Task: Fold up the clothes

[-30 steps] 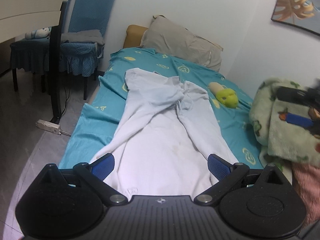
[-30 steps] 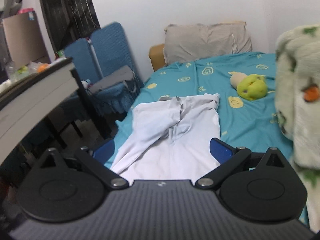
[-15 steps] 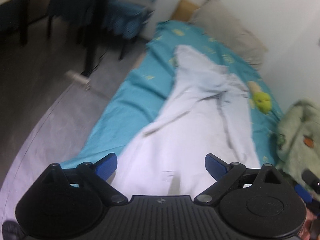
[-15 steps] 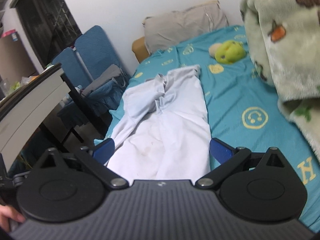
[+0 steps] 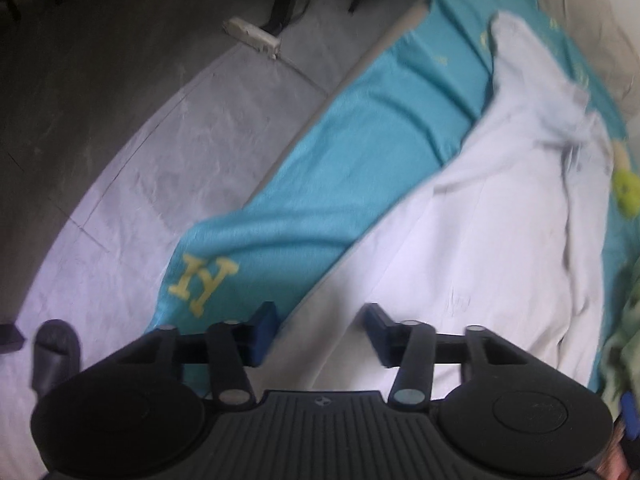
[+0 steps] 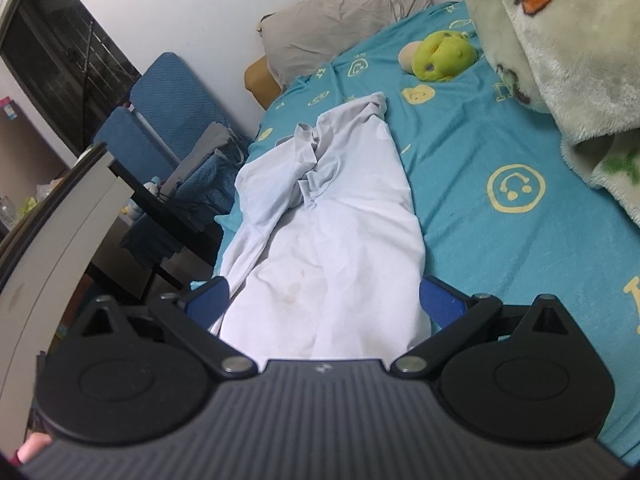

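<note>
Left wrist: left gripper [image 5: 320,330] jaws part-open over white garment [image 5: 480,240] edge; right gripper [image 6: 324,304] jaws wide

Left wrist view motion-blurred and dim at the floor [image 5: 120,92], right wrist view sharp, evenly lit, fisheye-bent edges.

My left camera tilts down close over the bed's near left edge and floor [image 5: 168,128], my right looks level up the bed toward the pillow [image 6: 344,12]; both share the white garment [image 5: 472,248] [image 6: 340,248].

Garment [image 6: 328,240] hem behind right claw [image 6: 324,304]
</note>
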The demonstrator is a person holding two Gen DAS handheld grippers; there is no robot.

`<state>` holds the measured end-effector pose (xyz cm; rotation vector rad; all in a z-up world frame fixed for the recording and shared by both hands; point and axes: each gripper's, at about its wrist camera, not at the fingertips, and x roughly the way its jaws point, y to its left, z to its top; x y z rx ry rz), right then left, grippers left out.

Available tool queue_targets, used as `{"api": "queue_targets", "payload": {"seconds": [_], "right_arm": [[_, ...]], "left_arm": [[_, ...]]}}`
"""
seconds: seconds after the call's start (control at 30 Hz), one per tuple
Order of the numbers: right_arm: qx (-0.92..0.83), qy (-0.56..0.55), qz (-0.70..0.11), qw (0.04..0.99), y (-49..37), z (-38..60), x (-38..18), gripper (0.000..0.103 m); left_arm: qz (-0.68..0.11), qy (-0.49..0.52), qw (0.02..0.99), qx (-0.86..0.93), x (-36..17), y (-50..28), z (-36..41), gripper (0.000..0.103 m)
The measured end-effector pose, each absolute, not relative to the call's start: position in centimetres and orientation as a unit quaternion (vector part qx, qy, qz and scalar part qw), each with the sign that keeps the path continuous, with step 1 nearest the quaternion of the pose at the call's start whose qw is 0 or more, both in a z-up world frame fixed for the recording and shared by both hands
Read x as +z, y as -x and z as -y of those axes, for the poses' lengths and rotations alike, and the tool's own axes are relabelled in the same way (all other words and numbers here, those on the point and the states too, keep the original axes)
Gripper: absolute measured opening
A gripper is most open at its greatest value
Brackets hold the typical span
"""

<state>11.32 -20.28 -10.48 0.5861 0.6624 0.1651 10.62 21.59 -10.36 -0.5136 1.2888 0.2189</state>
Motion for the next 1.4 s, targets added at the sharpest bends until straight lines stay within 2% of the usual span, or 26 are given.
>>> {"api": "queue_targets", "payload": {"seconds": [0.03, 0.07, 0.1, 0.17, 0.23, 0.43, 0.53, 0.73, 0.83, 0.87, 0.9, 0.97, 1.03, 1.07, 1.1, 1.27, 1.4], "right_arm": [[0.081, -0.281, -0.321, 0.901, -11.4, 20.2, -10.5, 0.103], [0.082, -0.28, -0.323, 0.901, -11.5, 20.1, -10.6, 0.103], [0.083, -0.28, -0.324, 0.9, -11.5, 20.1, -10.6, 0.103], [0.085, -0.281, -0.326, 0.899, -11.4, 20.1, -10.7, 0.103], [0.087, -0.284, -0.328, 0.897, -11.4, 20.2, -10.7, 0.103], [0.088, -0.288, -0.331, 0.894, -11.4, 20.3, -10.8, 0.103], [0.086, -0.29, -0.336, 0.892, -11.6, 20.5, -11.0, 0.103], [0.081, -0.302, -0.352, 0.882, -11.7, 20.9, -11.6, 0.103], [0.077, -0.312, -0.36, 0.876, -11.9, 21.2, -12.1, 0.103], [0.076, -0.314, -0.362, 0.874, -11.9, 21.3, -12.2, 0.103], [0.074, -0.315, -0.364, 0.873, -11.9, 21.5, -12.4, 0.103], [0.071, -0.319, -0.37, 0.869, -11.9, 21.7, -12.7, 0.103], [0.065, -0.324, -0.378, 0.865, -11.8, 22.0, -13.0, 0.103], [0.06, -0.327, -0.383, 0.862, -11.7, 22.2, -13.2, 0.103], [0.054, -0.329, -0.387, 0.86, -11.7, 22.5, -13.4, 0.103], [0.042, -0.334, -0.418, 0.844, -11.4, 22.5, -14.6, 0.102], [0.04, -0.333, -0.443, 0.831, -11.1, 22.3, -15.3, 0.1]], "left_arm": [[-0.601, 0.227, 0.76, 0.1, -10.3, -10.6, -21.3, 0.035], [-0.604, 0.2, 0.765, 0.095, -9.8, -10.6, -20.4, 0.019], [-0.602, 0.167, 0.776, 0.088, -9.2, -10.5, -19.3, 0.009], [-0.592, 0.096, 0.797, 0.074, -7.9, -10.0, -17.0, 0.006], [-0.574, 0.031, 0.816, 0.056, -6.2, -9.0, -14.7, 0.005], [-0.546, -0.005, 0.837, -0.02, -2.0, -6.6, -8.6, 0.004], [-0.559, -0.002, 0.827, -0.06, -2.7, -5.4, -6.2, 0.004], [-0.557, -0.057, 0.824, -0.091, -4.3, -3.1, -4.8, 0.006], [-0.55, -0.067, 0.828, -0.087, -4.9, -2.7, -5.8, 0.023], [-0.548, -0.069, 0.829, -0.087, -5.1, -2.6, -5.9, 0.036], [-0.548, -0.074, 0.829, -0.088, -5.3, -2.5, -5.9, 0.043], [-0.542, -0.087, 0.83, -0.094, -5.6, -2.3, -5.3, 0.043], [-0.542, -0.099, 0.828, -0.104, -6.1, -2.3, -4.8, 0.041], [-0.545, -0.106, 0.824, -0.11, -6.5, -2.3, -4.4, 0.029], [-0.548, -0.112, 0.821, -0.116, -6.8, -2.3, -4.1, 0.001], [-0.521, -0.097, 0.835, -0.149, -5.0, -2.0, -4.0, 0.002], [-0.506, -0.038, 0.842, -0.184, -3.2, -2.1, -4.1, 0.002]]}}
